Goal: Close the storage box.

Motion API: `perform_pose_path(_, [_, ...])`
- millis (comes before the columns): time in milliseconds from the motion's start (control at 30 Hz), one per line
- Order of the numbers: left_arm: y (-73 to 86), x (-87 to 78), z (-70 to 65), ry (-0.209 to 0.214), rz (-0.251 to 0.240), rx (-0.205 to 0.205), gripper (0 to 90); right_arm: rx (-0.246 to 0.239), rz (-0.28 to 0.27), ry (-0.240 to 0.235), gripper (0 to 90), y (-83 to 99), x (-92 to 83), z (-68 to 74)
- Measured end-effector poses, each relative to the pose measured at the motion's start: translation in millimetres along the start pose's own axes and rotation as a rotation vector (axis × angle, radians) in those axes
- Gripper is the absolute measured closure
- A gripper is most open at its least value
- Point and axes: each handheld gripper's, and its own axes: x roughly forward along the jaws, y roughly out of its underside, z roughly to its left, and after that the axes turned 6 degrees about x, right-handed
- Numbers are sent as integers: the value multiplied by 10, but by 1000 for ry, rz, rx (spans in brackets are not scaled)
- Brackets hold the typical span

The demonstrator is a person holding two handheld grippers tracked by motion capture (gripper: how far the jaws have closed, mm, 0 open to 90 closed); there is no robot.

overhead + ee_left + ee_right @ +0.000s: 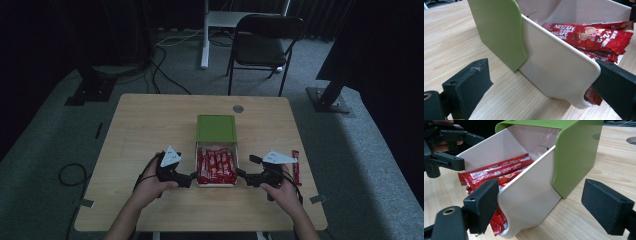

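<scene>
In the high view, the left gripper (192,176) is seen at lower centre-left of the frame, held in a hand (150,181) that enters from the bottom edge. Its jaws are spread apart and set astride the left wall of the white tray (218,184). In the left gripper view this is shown closely: one jaw stands outside the wall at the lower left, the other is inside at the lower right, and neither is pressed onto the wall.

At the middle of the high view the tray is found on the wooden table (145,120), drawn part way out of a green sleeve (215,128) that lies just above it in the frame. The tray is filled with red Nescafe sachets (216,167).

To the right, the right gripper (242,176) is held in the other hand (282,192). Its jaws are likewise parted across the tray's right wall, as is seen in the right gripper view. A single red sachet (295,166) is lying on the table at the far right, apart from the tray.
</scene>
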Motion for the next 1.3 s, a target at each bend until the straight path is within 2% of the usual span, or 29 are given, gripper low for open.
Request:
perform_pose_path(400, [-39,55,87,-10,7,-6,38,1,1,17,143,-40,56,-22])
perform_pose_path(567, [-49,80,127,-10,2,-24,38,5,-3,22,143,-66,82,-42])
perform_pose_path(800, [-88,108,175,-29,-11,-36,37,6,-11,37,143,-123,117,-69])
perform_pose_path(1300, [-148,199,273,-50,-5,-48,37,17,-15,66,142,-218,220,-165])
